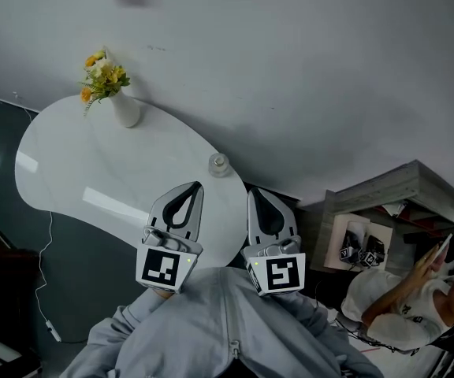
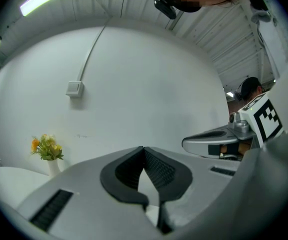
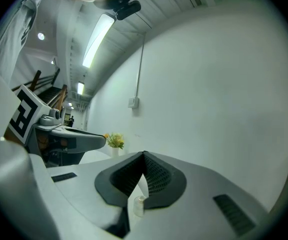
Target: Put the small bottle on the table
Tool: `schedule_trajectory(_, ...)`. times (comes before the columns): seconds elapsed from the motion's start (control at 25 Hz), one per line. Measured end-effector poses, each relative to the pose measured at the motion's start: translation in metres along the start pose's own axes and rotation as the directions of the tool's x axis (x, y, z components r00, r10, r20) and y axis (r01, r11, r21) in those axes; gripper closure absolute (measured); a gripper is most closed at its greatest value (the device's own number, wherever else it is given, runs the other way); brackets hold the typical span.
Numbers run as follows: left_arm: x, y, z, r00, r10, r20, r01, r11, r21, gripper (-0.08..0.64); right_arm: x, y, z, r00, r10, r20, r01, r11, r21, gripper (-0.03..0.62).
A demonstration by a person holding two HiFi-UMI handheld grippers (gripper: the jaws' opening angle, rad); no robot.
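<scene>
Item: small bottle (image 1: 218, 164), on table (image 1: 77, 172), twelve o'clock. Your left gripper (image 1: 199, 185), right gripper (image 1: 252, 190): jaws together, empty. Placement seemingly done; keep clear.

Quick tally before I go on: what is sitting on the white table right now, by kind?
Small bottle: 1
Vase with flowers: 1
Total: 2

We see a plain white wall (image 1: 290, 69) behind a glossy white table (image 1: 77, 172), dark floor (image 1: 93, 274) beneath. A switch box (image 2: 74, 88) sits on the wall, a strip light (image 3: 98, 39) glows on the panelled ceiling (image 3: 149, 14), and a grey shelf unit (image 1: 385, 189) stands at the right
</scene>
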State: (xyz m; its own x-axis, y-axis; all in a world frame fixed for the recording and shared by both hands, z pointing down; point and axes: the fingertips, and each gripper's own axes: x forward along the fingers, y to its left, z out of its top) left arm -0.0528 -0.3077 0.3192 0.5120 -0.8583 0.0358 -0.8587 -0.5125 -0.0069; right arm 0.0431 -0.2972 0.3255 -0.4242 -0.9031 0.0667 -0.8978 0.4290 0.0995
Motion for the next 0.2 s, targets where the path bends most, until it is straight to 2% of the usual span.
schedule_trajectory(0.2,0.0070,-0.0065,0.0015,1.000,0.009,0.011,-0.009,1.000,0.004,0.552,0.0057,-0.0062,-0.0020,1.000,0.028,0.002,-0.028,1.000,-0.014,0.566)
